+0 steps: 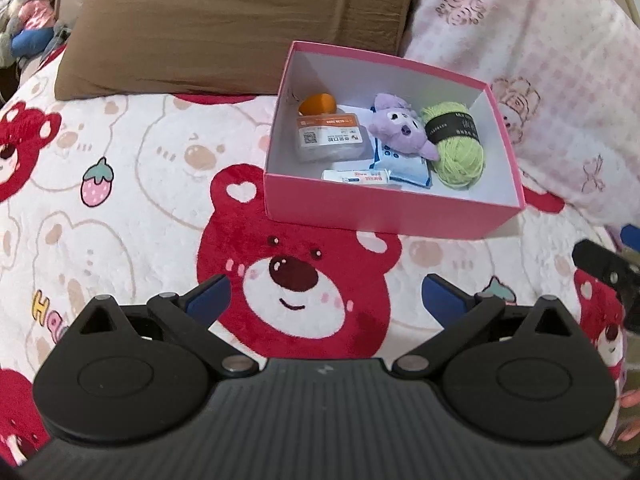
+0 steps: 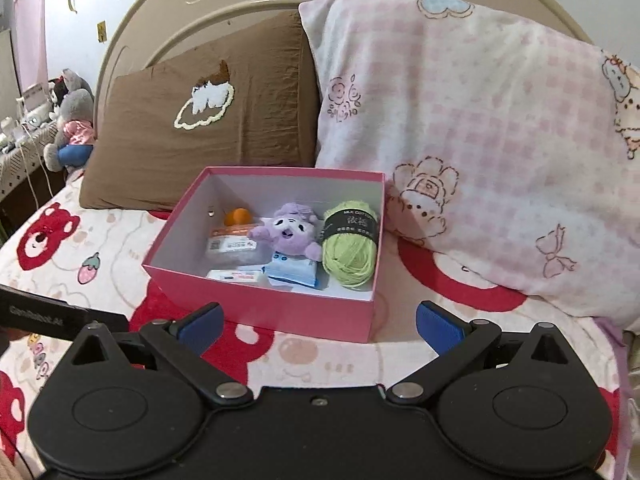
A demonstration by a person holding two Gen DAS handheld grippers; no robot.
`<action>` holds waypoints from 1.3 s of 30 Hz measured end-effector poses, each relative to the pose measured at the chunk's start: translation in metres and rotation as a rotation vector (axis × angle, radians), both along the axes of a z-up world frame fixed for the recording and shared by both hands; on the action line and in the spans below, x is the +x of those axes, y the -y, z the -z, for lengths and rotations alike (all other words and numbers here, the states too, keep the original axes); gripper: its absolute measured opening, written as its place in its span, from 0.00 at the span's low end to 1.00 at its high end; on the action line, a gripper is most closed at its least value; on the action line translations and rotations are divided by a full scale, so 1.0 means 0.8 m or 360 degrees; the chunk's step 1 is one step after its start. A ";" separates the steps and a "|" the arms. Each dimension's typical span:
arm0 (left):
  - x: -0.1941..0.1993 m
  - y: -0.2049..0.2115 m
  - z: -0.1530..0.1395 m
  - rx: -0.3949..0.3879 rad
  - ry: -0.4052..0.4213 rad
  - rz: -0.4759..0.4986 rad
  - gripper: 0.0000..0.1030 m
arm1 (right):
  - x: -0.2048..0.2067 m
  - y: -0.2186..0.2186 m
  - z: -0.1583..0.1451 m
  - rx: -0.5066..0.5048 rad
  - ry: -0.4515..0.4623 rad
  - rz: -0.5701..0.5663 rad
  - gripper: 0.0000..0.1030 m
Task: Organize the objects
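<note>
A home bedroom: a bed [image 2: 400,360] with a cartoon bear blanket [image 1: 140,152], a brown pillow [image 2: 200,136] and a pink checked pillow [image 2: 460,128] against a curved headboard [image 2: 160,12], stuffed toys [image 2: 72,120] beside it.

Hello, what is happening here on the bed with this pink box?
A person is tidying small things into the pink box on the bed. A green yarn ball, purple plush toy, blue packet and clear container lie inside. The left gripper and right gripper are both open, empty, and short of the box.
</note>
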State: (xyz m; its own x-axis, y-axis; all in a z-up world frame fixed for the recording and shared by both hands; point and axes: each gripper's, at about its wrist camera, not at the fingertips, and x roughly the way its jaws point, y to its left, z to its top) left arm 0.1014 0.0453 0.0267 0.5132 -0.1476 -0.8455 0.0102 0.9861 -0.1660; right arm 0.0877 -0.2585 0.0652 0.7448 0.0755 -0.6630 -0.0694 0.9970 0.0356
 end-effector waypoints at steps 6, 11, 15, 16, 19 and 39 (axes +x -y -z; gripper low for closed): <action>-0.008 0.015 -0.006 0.0111 0.0024 0.0010 1.00 | -0.001 -0.002 0.002 0.0026 -0.0039 0.0003 1.00; -0.006 0.023 -0.005 0.0130 -0.0006 0.0024 1.00 | -0.006 -0.003 0.001 0.0019 -0.0065 0.0041 1.00; -0.006 0.024 -0.004 0.0148 -0.0032 0.0014 1.00 | -0.007 0.001 0.000 0.0023 -0.0088 0.0058 1.00; -0.006 0.024 -0.004 0.0154 -0.0037 0.0013 1.00 | -0.007 0.001 0.000 0.0010 -0.0089 0.0060 1.00; -0.006 0.026 -0.004 0.0171 -0.0039 0.0030 1.00 | -0.007 0.002 0.002 -0.0003 -0.0101 0.0057 1.00; -0.013 0.030 -0.015 0.0144 -0.0018 0.0078 1.00 | -0.009 0.000 -0.001 -0.0113 -0.0078 0.0055 1.00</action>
State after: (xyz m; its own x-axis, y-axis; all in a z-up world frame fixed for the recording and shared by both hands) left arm 0.0910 0.0209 0.0383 0.4973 -0.0951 -0.8623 0.0576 0.9954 -0.0766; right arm 0.0803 -0.2584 0.0656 0.7125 0.0019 -0.7017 -0.0348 0.9989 -0.0327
